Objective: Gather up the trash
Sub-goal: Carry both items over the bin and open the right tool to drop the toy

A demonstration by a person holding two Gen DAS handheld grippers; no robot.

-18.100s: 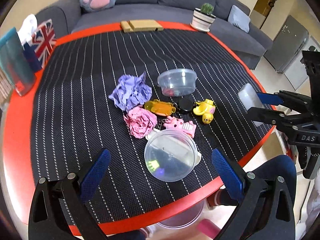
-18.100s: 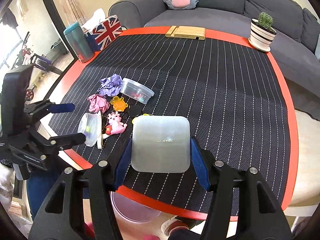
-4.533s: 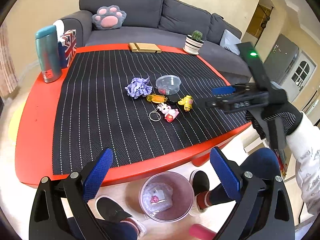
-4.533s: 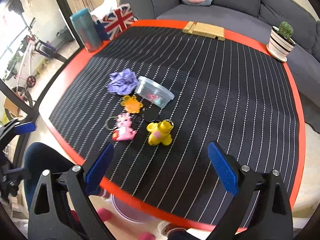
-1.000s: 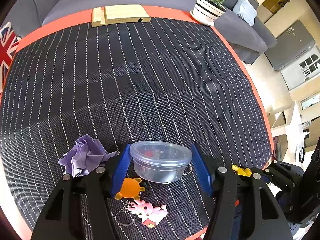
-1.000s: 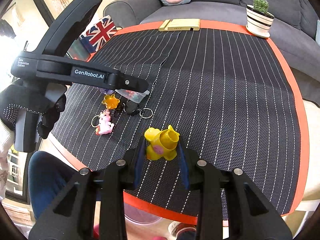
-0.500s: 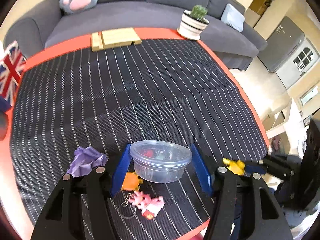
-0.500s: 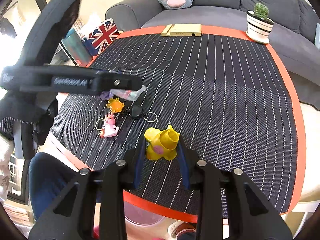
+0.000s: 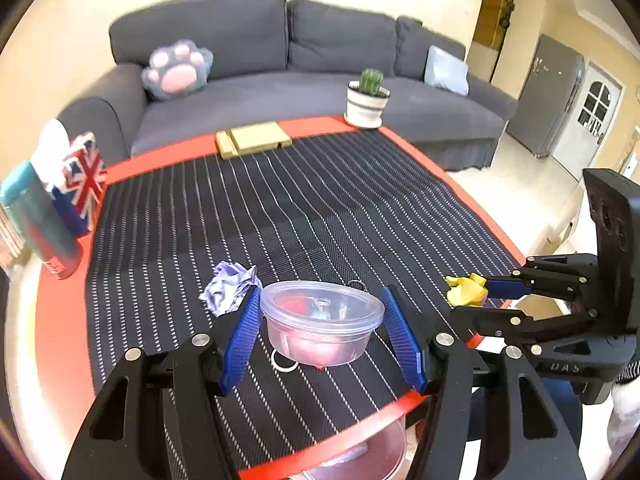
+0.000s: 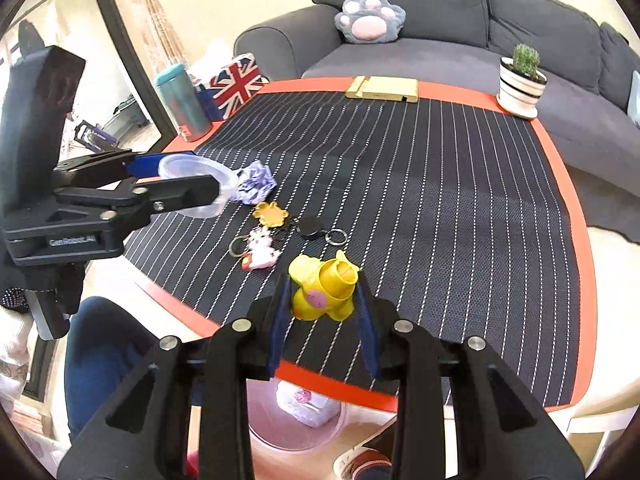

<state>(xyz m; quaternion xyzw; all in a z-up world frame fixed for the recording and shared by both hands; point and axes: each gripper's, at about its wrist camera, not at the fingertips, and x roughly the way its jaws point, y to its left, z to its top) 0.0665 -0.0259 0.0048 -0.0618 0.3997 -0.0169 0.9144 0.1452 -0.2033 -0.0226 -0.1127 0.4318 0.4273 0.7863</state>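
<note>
My left gripper [image 9: 322, 330] is shut on a clear lidded plastic tub [image 9: 320, 322] and holds it above the table's near edge; the tub also shows in the right wrist view [image 10: 200, 184]. My right gripper [image 10: 324, 300] is shut on a yellow toy figure [image 10: 324, 286], lifted near the front edge; it also shows in the left wrist view [image 9: 466, 290]. A crumpled purple paper [image 9: 230, 286] lies on the striped mat [image 9: 280, 208]. A translucent bin [image 10: 296, 416] with trash in it stands on the floor under the table edge.
An orange keychain [image 10: 272, 213], a pink keychain [image 10: 260, 250] and a black key reel [image 10: 310, 226] lie on the mat. A teal bottle [image 10: 184, 102], a Union Jack tissue box [image 10: 236, 84], a wooden block [image 10: 382, 88] and a potted cactus [image 10: 522, 80] stand at the table's far edges.
Both grippers have pulled back toward the table's near edge and lifted. The tub and the yellow toy stay gripped.
</note>
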